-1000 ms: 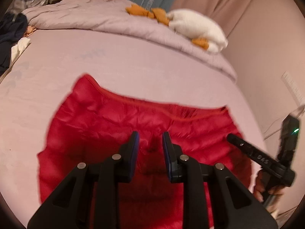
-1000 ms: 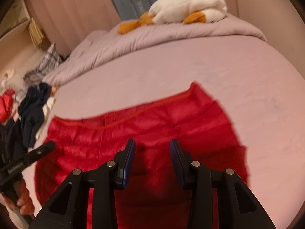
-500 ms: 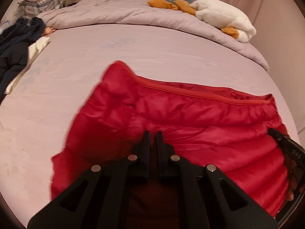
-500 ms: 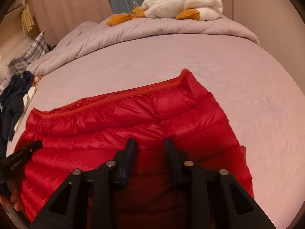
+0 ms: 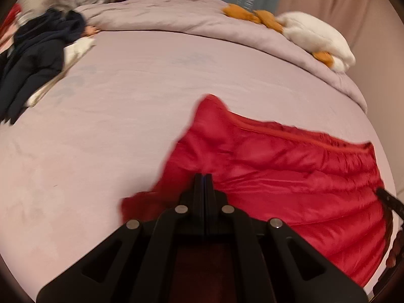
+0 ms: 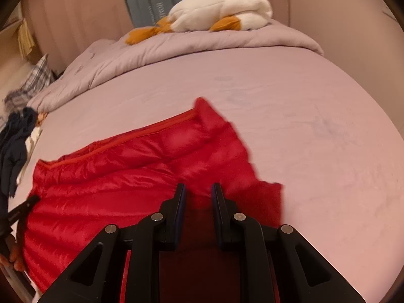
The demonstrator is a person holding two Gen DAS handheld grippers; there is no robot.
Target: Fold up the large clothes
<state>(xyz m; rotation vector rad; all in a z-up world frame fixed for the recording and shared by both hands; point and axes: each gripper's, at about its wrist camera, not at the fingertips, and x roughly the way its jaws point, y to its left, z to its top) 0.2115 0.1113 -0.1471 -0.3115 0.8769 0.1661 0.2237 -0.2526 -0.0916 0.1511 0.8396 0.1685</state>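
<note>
Red down jacket [image 5: 290, 176] looks light, puffy, slick: left gripper [image 5: 203, 176] pressed together pinching its near edge, right gripper [image 6: 198, 189] spread, straddling fabric — grip seams.

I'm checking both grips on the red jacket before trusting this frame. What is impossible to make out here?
- Left gripper: fingers meet, but its own body hides any pinched fabric of the red jacket.
- Right gripper: body hides the jacket's near edge.
- Jacket's left edge: motion-blurred, left view.
- Dark clothes: blurred, cut off.
</note>
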